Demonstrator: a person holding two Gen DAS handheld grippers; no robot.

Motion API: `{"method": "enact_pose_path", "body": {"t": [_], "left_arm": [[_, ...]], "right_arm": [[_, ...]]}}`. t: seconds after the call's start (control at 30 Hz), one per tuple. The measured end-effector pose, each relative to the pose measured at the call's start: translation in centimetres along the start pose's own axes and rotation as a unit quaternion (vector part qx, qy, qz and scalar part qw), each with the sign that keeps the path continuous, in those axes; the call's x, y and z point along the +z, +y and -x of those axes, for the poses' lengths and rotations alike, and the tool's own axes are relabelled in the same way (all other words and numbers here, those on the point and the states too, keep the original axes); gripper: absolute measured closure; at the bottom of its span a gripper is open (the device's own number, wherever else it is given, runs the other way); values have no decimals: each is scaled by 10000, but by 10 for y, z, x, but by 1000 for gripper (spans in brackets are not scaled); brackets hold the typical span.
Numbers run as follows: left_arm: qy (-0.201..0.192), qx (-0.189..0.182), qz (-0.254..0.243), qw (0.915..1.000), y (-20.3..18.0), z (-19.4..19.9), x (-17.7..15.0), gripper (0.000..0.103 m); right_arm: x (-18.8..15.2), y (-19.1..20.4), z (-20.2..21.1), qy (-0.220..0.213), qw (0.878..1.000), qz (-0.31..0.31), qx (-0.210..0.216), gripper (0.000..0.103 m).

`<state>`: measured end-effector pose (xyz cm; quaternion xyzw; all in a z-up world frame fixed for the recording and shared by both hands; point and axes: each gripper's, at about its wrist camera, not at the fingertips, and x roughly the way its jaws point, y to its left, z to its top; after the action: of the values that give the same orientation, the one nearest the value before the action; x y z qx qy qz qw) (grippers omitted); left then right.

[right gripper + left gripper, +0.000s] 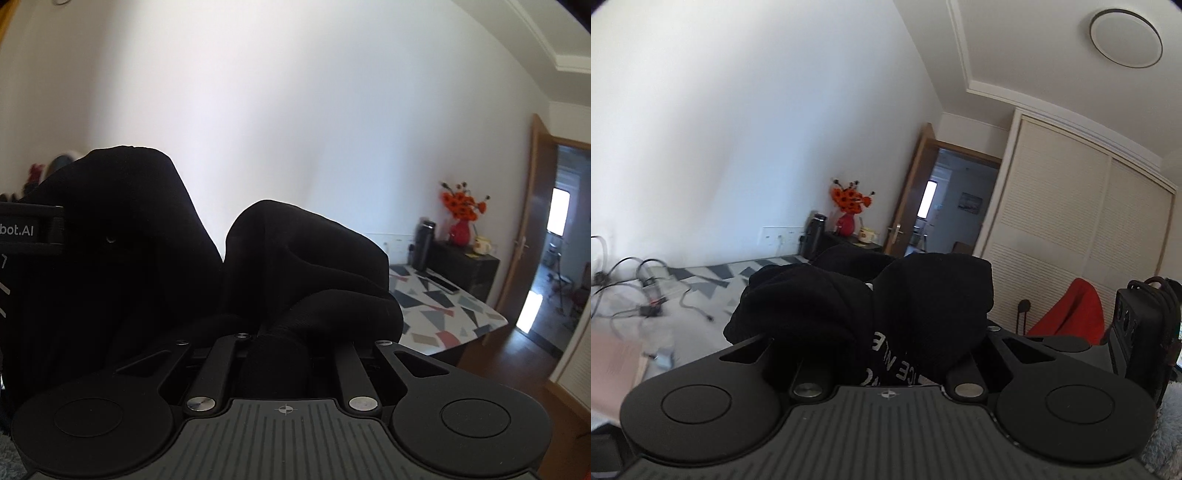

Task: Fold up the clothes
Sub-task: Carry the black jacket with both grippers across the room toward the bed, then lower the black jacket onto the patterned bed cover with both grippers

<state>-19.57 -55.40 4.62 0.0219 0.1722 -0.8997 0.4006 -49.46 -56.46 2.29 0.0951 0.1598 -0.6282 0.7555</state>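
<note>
1. Two grippers each hold a bunch of the same black garment (849, 306), lifted well above the bed (701, 288) with the patterned sheet.
2. Left gripper (886, 343): its fingers are buried in the fabric, which bulges out on both sides of them, and a strip with white lettering runs down between the linkage bars. It appears pressed together on the cloth, though the fingertips themselves are hidden.
3. Right gripper (284, 332): black cloth mounds up over it in two humps, with a ribbed section running back toward the camera between the bars. It too looks pinched on the garment; the tips are not visible.
4. Relative to the bed, the garment hangs in the air on the near side, between the cameras and the mattress. The red vase of orange flowers (847, 218) and a dark bottle (814, 234) stand on a black cabinet at the bed's far end, beside the open door (912, 199).
5. Handling, as a judgement: the cloth looks soft, thick and limp, likely a knit or fleece. It should be light, will sag and bunch freely, and will not slip easily.
6. Best hold is probably at an edge or seam, such as the ribbed hem, rather than a wad of mid-fabric, so the piece can spread flat on the bed before folding.
</note>
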Motion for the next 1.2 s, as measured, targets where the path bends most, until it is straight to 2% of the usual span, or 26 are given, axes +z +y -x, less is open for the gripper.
{"method": "enact_pose_path", "body": {"t": [0.17,0.37,0.53,0.63,0.83,0.93,1.03,1.1,1.2], "left_arm": [[122,-248,-18,9996,11,-78,15,88],[85,-131,71,9999,15,-181,35,88],[-230,219,90,9995,1,-258,55,88],[-574,469,139,9972,-2,-298,68,88],[-1050,1318,219,9855,23,-331,86,88],[-1162,1831,369,9755,53,-340,84,88],[-1145,2300,762,9634,95,-349,69,88],[-927,2558,1026,9568,123,-362,53,88],[-584,2924,1414,9440,165,-384,30,87]], "right_arm": [[7,-67,-42,-32,9996,-207,-183,93],[16,-166,-97,-289,9994,-185,-25,93],[49,-262,-150,-471,9983,33,350,93],[75,-303,-186,-683,9959,26,595,93],[108,-353,-274,-855,9895,-303,1124,93],[114,-368,-332,-565,9868,-796,1288,93],[114,-383,-406,-89,9820,-1187,1468,93],[111,-383,-447,286,9812,-1271,1421,93],[96,-354,-517,1120,9758,-1284,1369,93]]}}
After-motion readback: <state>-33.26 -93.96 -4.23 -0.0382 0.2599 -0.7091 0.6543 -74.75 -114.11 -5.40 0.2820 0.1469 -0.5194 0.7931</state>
